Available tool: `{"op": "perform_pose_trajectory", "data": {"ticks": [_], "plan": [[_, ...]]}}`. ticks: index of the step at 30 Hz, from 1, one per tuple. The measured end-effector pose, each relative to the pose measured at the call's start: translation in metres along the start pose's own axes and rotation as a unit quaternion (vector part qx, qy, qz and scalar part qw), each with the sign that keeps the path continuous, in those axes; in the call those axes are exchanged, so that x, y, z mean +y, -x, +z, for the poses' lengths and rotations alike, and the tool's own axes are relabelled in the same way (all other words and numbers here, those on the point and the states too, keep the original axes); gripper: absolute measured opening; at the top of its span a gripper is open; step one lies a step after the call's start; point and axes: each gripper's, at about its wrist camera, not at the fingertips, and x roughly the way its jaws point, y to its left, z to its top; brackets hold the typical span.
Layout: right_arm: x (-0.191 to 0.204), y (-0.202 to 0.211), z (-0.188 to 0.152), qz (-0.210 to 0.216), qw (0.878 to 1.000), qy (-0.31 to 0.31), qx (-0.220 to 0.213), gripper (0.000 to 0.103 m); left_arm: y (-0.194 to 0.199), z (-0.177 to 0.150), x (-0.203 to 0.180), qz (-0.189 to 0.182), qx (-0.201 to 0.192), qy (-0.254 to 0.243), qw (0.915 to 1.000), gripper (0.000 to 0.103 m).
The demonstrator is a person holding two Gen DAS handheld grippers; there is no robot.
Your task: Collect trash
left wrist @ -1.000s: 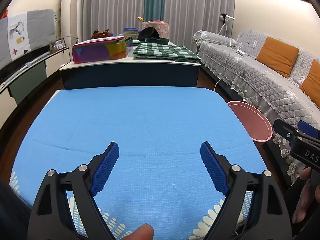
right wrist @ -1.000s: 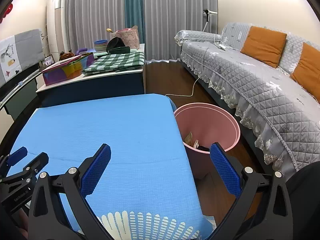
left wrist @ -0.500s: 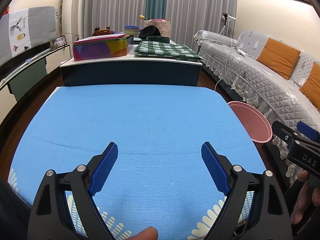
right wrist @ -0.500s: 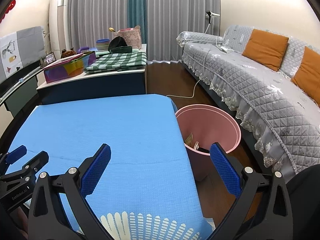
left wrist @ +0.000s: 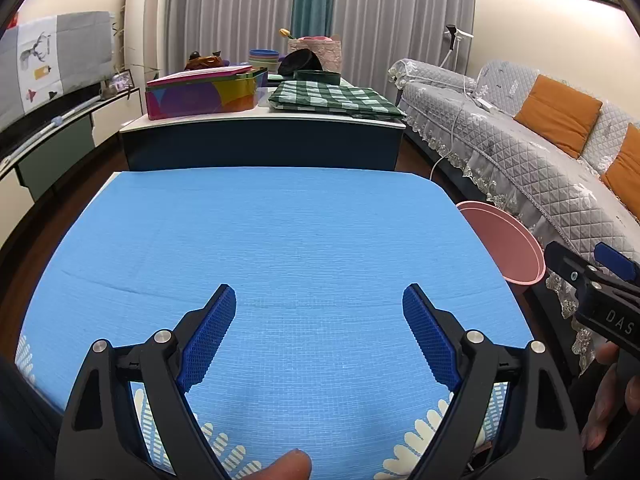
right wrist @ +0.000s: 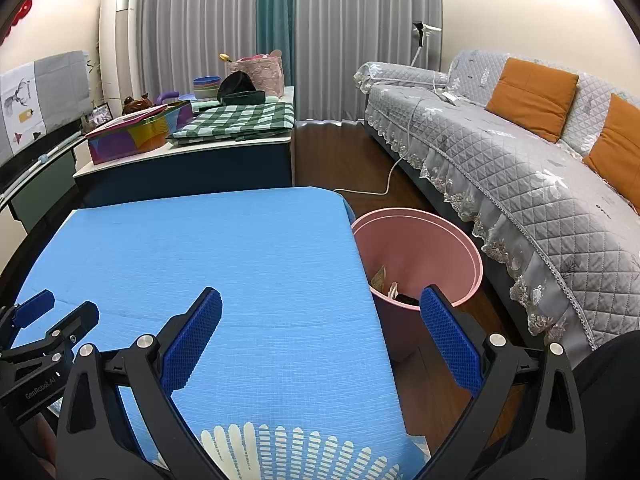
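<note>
Hovering low over the near edge of the desk (left wrist: pixel 304 240), the left gripper (left wrist: pixel 319 308) has its jaws spread wide with nothing between them, only the blue cloth showing in the gap. A fingertip (left wrist: pixel 288 465) of the person pokes into view at the bottom edge. Off to its right, the right gripper (right wrist: pixel 320 312) is likewise wide open and empty, held near the desk's right edge so that one blue pad frames the cloth and the other overlaps the bin (right wrist: pixel 460 240).

That placing reads as a rest pose: both tools hang apart, level and idle, because nothing on the cloth is left to grasp. I judge the desk part of the job finished, or nearly so.

Just past the right edge of the desk, on the wooden floor, stands the pink bin, upright, its mouth open to the ceiling and its long axis vertical. It sits close to the desk, presumably so a piece can be carried a short way and dropped straight in. Inside, low against the near wall, lies the trash (right wrist: pixel 384 280): a few scraps, one tan, one dark; their shapes are too small to tell further.

Farther off, a counter (left wrist: pixel 260 120) carries a colourful box and a folded green check cloth, and a grey sofa (right wrist: pixel 520 168) runs along the right.
</note>
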Motion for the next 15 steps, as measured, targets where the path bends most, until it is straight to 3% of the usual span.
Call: {"op": "perform_pose_trajectory", "data": {"ticks": [15], "plan": [[-0.0012, 0.0001, -0.0007, -0.001, 1.0, 0.002, 0.0, 0.098, 0.0011, 0.0002, -0.0015, -0.003, -0.005, -0.004, 1.0, 0.083]]}}
